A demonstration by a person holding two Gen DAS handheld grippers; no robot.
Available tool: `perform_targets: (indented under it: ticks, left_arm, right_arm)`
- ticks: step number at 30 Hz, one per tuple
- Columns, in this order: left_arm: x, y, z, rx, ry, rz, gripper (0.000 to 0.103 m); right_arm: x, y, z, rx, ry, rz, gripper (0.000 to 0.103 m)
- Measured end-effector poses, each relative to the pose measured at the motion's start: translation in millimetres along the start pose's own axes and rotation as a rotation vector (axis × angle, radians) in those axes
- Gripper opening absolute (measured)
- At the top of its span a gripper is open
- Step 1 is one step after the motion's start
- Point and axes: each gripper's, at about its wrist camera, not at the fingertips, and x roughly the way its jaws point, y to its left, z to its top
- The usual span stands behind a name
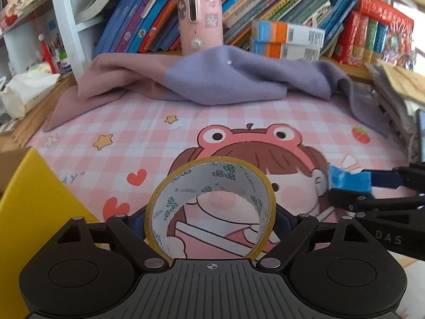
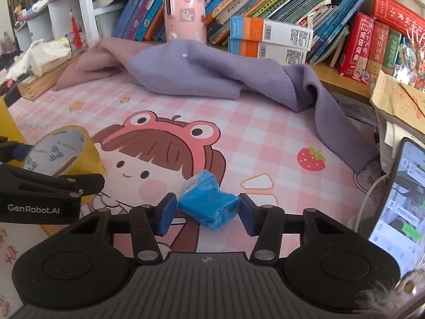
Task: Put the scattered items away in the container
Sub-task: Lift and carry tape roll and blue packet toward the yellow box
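The tape roll [image 1: 209,207] is clamped upright in the left gripper [image 1: 211,220] beside the yellow box [image 1: 32,212] at its left, while the blue packet [image 2: 208,202] lies on the tabletop [image 2: 265,143] between the right gripper's [image 2: 207,212] parted jaws, unclamped.

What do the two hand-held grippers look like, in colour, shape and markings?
Both are matte black plastic. The left hand-held gripper and the right hand-held gripper each have a ribbed grey base with a small crosshair mark, two round discs at the sides, linkage arms with silver pins, and blue finger pads. The left one's side reads "GenRobot.AI". No cables or sleeves are visible.
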Motion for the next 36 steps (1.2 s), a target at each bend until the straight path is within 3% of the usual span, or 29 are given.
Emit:
perform_targets:
  ticks: [11,21,24,29,36]
  left_arm:
    - [-58,-1,-24,-0.002,-0.037,-0.059,0.089]
    - [-124,7,-51,0.056,-0.082,-0.12,0.089]
    - [-143,10,-56,0.08,-0.11,-0.141,0.089]
    - [-158,17,-69,0.04,-0.089,-0.202,0.089]
    - [-185,38,-91,0.069,-0.102,-0.231,0.089]
  right_arm:
    - [-50,18,-14,-0.044,-0.012,0.012,0.048]
    - [-114,44,-41,0.002,-0.025,0.017,0.048]
    - [-129,57,-46,-0.036,-0.019,0.033,0.048]
    - [-150,75,-55,-0.046,-0.033,-0.002,0.047]
    - [-173,102,-68,-0.022,-0.063,-0.05,0.047]
